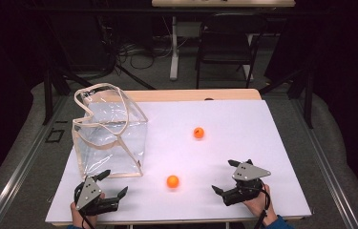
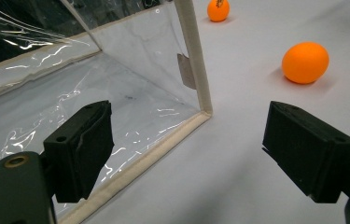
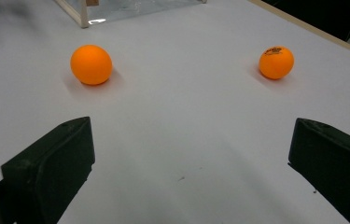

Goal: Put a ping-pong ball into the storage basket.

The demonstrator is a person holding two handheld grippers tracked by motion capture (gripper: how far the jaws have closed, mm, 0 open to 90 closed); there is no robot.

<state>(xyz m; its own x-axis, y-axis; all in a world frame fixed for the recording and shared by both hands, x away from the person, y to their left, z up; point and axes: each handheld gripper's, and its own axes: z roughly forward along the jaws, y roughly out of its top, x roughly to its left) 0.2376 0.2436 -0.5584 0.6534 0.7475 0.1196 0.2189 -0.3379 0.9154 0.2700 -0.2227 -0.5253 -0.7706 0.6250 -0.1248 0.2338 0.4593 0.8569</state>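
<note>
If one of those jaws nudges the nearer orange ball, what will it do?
The nearer orange ball is round and lies free on the flat white table, so it would probably roll off at a touch. It looks like a table-tennis ball, so likely very light. Its smooth surface might squirt from the right gripper unless the open jaws close squarely.

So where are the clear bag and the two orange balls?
Bag [image 1: 112,138], high view, its front clear wall.
Near ball [image 1: 172,181], high view, its middle.
Far ball [image 1: 198,132], high view, its middle.
</note>
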